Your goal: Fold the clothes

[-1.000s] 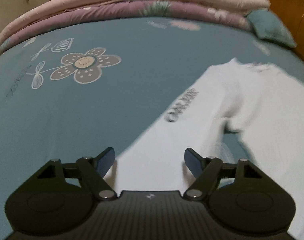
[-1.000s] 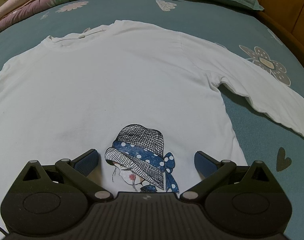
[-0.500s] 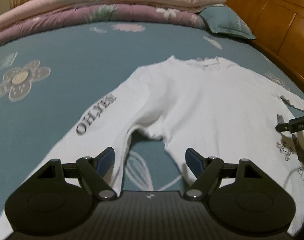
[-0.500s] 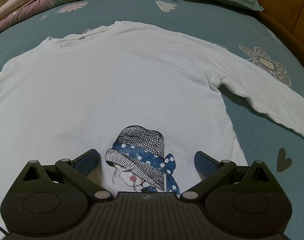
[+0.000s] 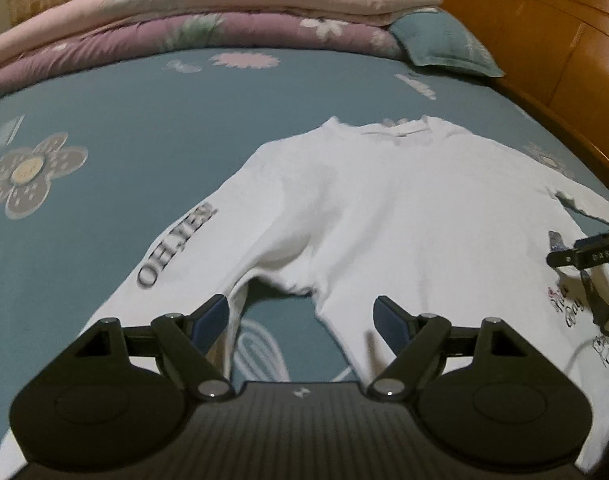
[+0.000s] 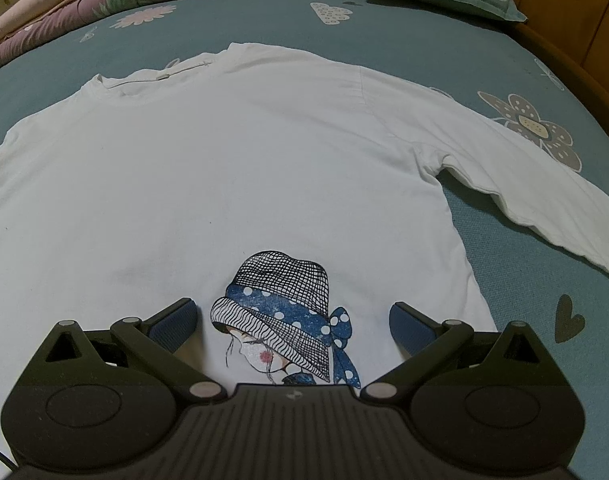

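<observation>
A white long-sleeved shirt (image 5: 384, 208) lies flat, front up, on the teal bedsheet (image 5: 144, 120), collar toward the far end. Its left sleeve (image 5: 176, 240) carries dark lettering. My left gripper (image 5: 302, 318) hovers open above the gap between that sleeve and the shirt's side, nothing between its fingers. In the right wrist view the shirt (image 6: 224, 168) fills the middle, with a print of a hatted figure (image 6: 288, 312) low on the front. My right gripper (image 6: 292, 322) stands open over that print, holding nothing. The right gripper's tip (image 5: 584, 254) shows at the left view's right edge.
Folded pink and purple quilts (image 5: 208, 12) are stacked along the far side of the bed. A teal pillow (image 5: 444, 44) lies at the far right corner beside the wooden headboard (image 5: 544, 40). The shirt's right sleeve (image 6: 544, 184) stretches out toward the bed's right edge.
The left gripper has swung right, from over the lettered sleeve to the gap at the shirt's armpit. The right gripper has stayed still.
</observation>
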`<action>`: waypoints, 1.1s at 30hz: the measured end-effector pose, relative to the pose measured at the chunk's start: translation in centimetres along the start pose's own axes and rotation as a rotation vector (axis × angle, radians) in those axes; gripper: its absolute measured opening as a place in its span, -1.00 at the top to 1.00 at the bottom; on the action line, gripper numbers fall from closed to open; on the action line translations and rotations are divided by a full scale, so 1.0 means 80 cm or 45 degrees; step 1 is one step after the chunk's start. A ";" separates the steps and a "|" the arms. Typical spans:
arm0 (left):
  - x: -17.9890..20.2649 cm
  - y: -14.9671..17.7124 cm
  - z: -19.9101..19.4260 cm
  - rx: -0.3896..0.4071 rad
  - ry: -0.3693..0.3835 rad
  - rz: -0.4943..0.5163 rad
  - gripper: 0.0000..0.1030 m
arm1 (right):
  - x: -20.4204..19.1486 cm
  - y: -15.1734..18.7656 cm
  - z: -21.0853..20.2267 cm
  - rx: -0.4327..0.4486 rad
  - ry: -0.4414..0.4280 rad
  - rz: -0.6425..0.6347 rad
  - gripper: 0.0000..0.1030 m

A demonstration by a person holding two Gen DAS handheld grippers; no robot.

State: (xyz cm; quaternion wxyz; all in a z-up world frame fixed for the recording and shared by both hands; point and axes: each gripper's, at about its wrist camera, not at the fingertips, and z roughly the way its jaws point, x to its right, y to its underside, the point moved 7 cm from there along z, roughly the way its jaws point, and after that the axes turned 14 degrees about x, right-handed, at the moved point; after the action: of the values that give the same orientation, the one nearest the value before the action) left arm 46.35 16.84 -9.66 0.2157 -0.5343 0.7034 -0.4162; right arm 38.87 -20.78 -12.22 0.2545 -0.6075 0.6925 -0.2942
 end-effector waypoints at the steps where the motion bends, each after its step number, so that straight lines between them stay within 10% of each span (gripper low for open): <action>1: -0.003 0.004 0.000 -0.011 -0.010 -0.022 -0.55 | 0.000 0.000 0.000 0.001 0.001 0.000 -1.00; 19: 0.028 0.027 -0.001 -0.155 0.334 -0.100 -0.75 | 0.003 0.000 0.001 0.007 0.002 0.010 -1.00; 26: -0.045 -0.034 -0.037 0.106 0.108 -0.105 -0.70 | 0.004 0.001 0.001 0.007 0.003 0.008 -1.00; 30: -0.120 -0.031 -0.028 0.068 -0.078 -0.126 0.03 | 0.003 0.000 0.001 0.004 0.001 0.010 -1.00; 33: -0.165 -0.004 -0.033 -0.023 -0.186 -0.160 0.08 | 0.002 0.001 0.001 0.006 0.000 0.011 -1.00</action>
State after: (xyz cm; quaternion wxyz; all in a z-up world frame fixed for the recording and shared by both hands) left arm 48.99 30.01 -9.74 0.2350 -0.6084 0.6545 -0.3824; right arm 38.88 -20.97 -12.33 0.2571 -0.6039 0.6944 -0.2950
